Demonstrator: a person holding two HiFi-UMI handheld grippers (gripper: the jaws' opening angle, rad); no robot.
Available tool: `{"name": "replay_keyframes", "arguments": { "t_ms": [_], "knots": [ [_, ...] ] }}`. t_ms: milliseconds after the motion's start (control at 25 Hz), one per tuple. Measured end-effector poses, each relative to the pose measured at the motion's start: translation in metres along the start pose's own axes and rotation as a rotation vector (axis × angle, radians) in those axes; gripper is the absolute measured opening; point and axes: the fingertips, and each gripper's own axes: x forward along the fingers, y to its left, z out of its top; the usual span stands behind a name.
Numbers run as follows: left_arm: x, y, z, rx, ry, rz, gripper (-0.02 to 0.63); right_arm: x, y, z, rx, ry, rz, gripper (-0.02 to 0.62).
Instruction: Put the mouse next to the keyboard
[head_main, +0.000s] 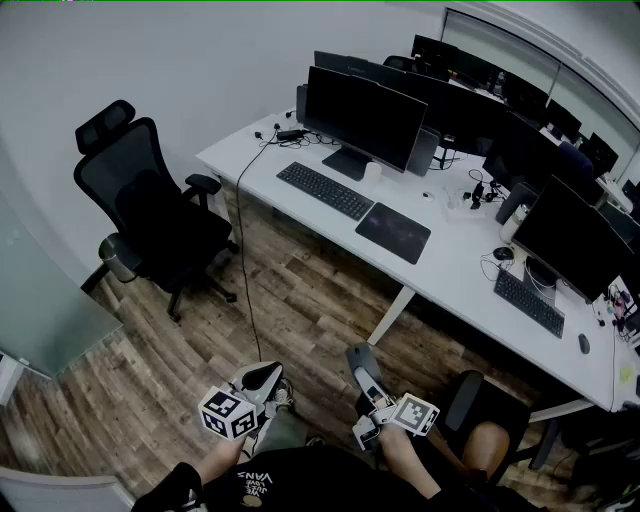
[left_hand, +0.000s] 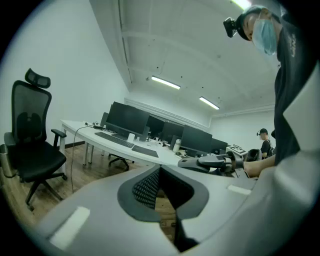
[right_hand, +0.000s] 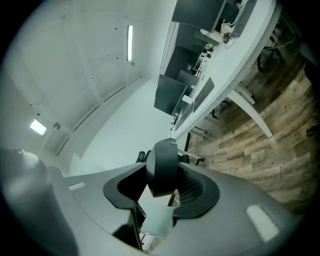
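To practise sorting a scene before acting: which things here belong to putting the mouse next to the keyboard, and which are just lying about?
Belong to the job:
computer mouse, clamped in the right gripper
near keyboard on the white desk
mouse pad beside it

Just lying about:
office chair
monitor
far keyboard
hanging cable

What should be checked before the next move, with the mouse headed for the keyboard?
1. Mouse gripped by right gripper: ok, jaws closed on it.
2. Left gripper free: ok, jaws together, nothing between them.
3. Keyboard in sight: ok, it lies on the desk.
4. Landing spot: ok, the mouse pad beside the keyboard is bare.
5. Within reach: not ok, both grippers are well short of the desk; step closer first.
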Motion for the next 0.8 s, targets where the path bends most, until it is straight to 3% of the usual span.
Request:
{"name": "replay_keyframes", "arguments": {
  "t_ms": [80, 120, 200, 440, 600, 800],
  "knots": [
    [0.006, 0.001, 0.003, -0.002, -0.008, -0.006, 0.002, -0.007, -0.018, -0.003, 0.091, -0.004, -0.12, 0.173],
    [0.009, 0.002, 0.004, -0.005, -0.011, -0.008, 0.002, -0.006, -0.021, -0.001, 0.108, -0.009, -0.133, 0.173],
    [0.014, 0.006, 0.006, -0.009, -0.009, -0.013, 0.002, 0.004, -0.018, 0.008, 0.083, -0.026, -0.076, 0.173],
    [0.034, 0.036, 0.023, -0.002, -0.015, -0.022, 0.002, 0.033, -0.023, 0.033, 0.05, -0.062, -0.092, 0.175],
    [0.05, 0.063, 0.037, -0.009, -0.031, -0.019, 0.002, 0.047, -0.053, 0.036, 0.179, -0.069, -0.278, 0.175],
    [0.074, 0.1, 0.051, -0.02, -0.041, -0.023, 0.002, 0.088, -0.064, 0.058, 0.173, -0.09, -0.27, 0.175]
  ]
}}
